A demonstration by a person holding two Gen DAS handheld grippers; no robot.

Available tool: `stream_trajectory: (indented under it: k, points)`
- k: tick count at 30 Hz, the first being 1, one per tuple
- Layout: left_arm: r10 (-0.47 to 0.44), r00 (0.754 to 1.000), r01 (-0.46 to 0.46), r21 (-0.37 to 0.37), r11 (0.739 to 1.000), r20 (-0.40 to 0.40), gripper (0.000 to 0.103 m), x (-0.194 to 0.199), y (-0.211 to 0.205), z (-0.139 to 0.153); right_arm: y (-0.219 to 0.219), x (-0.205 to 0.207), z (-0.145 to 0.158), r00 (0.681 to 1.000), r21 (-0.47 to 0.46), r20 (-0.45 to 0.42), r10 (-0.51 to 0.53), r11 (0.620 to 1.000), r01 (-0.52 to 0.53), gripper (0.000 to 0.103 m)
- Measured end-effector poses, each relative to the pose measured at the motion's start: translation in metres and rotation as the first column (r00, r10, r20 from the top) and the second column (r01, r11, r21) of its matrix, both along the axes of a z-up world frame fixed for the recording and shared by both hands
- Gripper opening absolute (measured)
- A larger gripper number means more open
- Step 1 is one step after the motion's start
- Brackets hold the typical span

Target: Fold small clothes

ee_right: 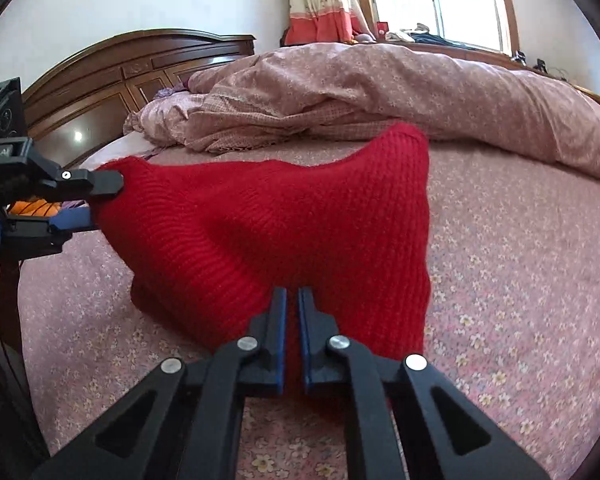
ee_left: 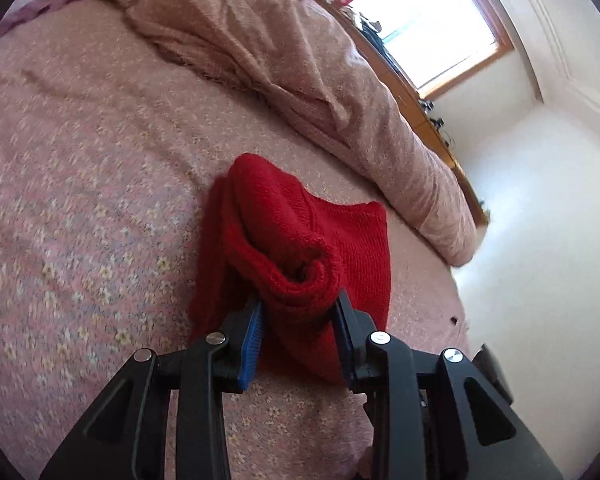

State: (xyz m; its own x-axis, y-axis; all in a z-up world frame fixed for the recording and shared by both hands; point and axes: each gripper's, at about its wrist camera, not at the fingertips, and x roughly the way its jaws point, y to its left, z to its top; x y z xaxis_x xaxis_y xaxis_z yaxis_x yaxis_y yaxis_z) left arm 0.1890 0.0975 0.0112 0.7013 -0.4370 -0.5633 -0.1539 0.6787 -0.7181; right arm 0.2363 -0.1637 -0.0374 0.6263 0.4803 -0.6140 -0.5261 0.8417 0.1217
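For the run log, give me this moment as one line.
left gripper: shut on sweater | right gripper: shut on sweater edge | sweater: partly lifted off bed | step: fold underway

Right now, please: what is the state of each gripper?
Left gripper: closed on a rolled edge of the red knit garment.
Right gripper: closed on the garment's near edge.

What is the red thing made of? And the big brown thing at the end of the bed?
The red garment looks like knitted yarn, maybe wool: you can see ribbed rows of stitches, soft and fuzzy. The headboard looks like dark wood with a shiny varnish: it has carved panels and a bright spot of reflected light.
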Motion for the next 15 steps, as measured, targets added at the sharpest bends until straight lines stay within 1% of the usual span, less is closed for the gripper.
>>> stream_trajectory:
  k: [2, 3, 4, 5, 7, 9, 11, 12, 13, 15]
  points:
    - [0.035, 0.999, -0.036, -0.017, 0.999, -0.025, 0.024, -0.003, 0.005, -0.001, -0.002, -0.001, 0.0, 1.0, 0.017, -0.008, 0.004, 1.0, -0.004, 0.005]
    - [0.066, 0.998, -0.066, -0.012, 0.998, -0.008, 0.024, -0.006, 0.006, 0.004, -0.003, -0.002, 0.0, 1.0, 0.022, -0.009, 0.005, 1.0, -0.004, 0.005]
    - [0.095, 0.995, -0.096, 0.013, 0.995, 0.018, 0.024, -0.012, 0.008, 0.009, -0.003, -0.002, 0.0, 1.0, 0.021, -0.008, 0.004, 1.0, -0.004, 0.005]
    - [0.147, 0.987, -0.151, 0.068, 0.986, 0.071, 0.024, -0.021, 0.011, 0.02, -0.003, -0.002, -0.001, 1.0, 0.018, -0.005, 0.003, 1.0, -0.003, 0.005]
    - [0.197, 0.97, -0.214, 0.123, 0.969, 0.14, 0.024, -0.029, 0.015, 0.035, -0.003, -0.003, -0.001, 1.0, 0.019, -0.003, 0.003, 1.0, -0.003, 0.005]
    - [0.192, 0.964, -0.223, 0.165, 0.961, 0.186, 0.024, -0.025, 0.016, 0.04, -0.001, -0.004, -0.002, 1.0, 0.018, 0.005, 0.0, 1.0, 0.0, 0.005]
    - [0.147, 0.97, -0.181, 0.173, 0.968, 0.192, 0.024, -0.012, 0.009, 0.037, -0.002, -0.004, -0.002, 1.0, 0.026, 0.005, 0.003, 1.0, -0.003, 0.005]
    - [0.106, 0.977, -0.141, 0.189, 0.972, 0.186, 0.024, -0.003, 0.001, 0.032, -0.003, -0.003, -0.002, 1.0, 0.035, 0.0, 0.005, 0.999, -0.004, 0.005]
    - [0.086, 0.981, -0.126, 0.238, 0.963, 0.174, 0.024, 0.004, -0.009, 0.029, -0.003, -0.003, -0.002, 1.0, 0.041, -0.005, 0.006, 0.999, -0.005, 0.005]
    - [0.06, 0.986, -0.117, 0.401, 0.909, 0.153, 0.023, 0.018, -0.037, 0.024, -0.003, -0.002, -0.002, 1.0, 0.042, -0.008, 0.005, 0.999, -0.004, 0.005]
